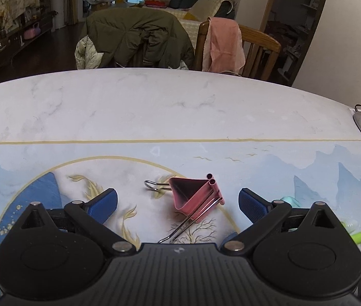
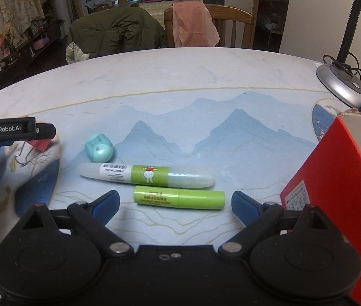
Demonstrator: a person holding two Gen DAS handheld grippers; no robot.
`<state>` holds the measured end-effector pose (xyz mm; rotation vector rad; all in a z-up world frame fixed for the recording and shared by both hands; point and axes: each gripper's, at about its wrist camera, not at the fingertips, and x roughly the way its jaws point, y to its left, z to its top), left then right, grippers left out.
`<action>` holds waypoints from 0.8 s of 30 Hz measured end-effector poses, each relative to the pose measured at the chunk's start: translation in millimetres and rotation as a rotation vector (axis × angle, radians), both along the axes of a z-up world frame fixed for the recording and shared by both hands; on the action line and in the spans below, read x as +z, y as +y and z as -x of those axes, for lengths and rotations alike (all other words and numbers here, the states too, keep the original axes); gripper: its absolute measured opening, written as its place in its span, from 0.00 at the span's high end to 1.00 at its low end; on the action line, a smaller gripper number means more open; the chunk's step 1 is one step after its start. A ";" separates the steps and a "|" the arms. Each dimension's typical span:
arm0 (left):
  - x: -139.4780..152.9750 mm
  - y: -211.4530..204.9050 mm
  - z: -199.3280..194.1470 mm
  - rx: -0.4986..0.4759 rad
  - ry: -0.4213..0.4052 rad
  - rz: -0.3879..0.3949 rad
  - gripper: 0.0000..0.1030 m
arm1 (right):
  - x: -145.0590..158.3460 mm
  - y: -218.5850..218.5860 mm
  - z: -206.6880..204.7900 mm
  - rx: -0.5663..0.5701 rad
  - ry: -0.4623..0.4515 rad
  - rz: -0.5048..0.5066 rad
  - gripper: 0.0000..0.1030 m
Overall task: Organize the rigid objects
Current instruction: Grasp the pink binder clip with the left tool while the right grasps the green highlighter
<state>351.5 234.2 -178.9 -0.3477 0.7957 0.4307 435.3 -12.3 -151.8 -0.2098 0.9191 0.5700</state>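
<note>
A pink binder clip (image 1: pixel 193 199) lies on the printed tabletop (image 1: pixel 155 107) with its wire handles spread out. My left gripper (image 1: pixel 178 196) stands open around it, blue pads apart from it on both sides. In the right wrist view a short green tube (image 2: pixel 180 199) lies crosswise between the open fingers of my right gripper (image 2: pixel 175 199), untouched. Just beyond it lies a white and green glue pen (image 2: pixel 150 176). A teal rounded block (image 2: pixel 99 148) sits further left. The binder clip (image 2: pixel 41 144) also shows at the left edge, under the other tool's black housing (image 2: pixel 7 130).
A red box (image 2: pixel 333 178) with an open top stands close on the right of my right gripper. A desk lamp's metal base (image 2: pixel 341 86) and cable sit at the back right. Chairs draped with a jacket (image 1: pixel 134 38) and a pink cloth (image 1: pixel 226 43) stand behind the table's far edge.
</note>
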 end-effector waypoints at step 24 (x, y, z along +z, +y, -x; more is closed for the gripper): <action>3.3 -8.8 -7.2 -0.070 -0.026 0.009 0.69 | -6.7 4.4 -0.5 -0.011 0.012 0.042 0.22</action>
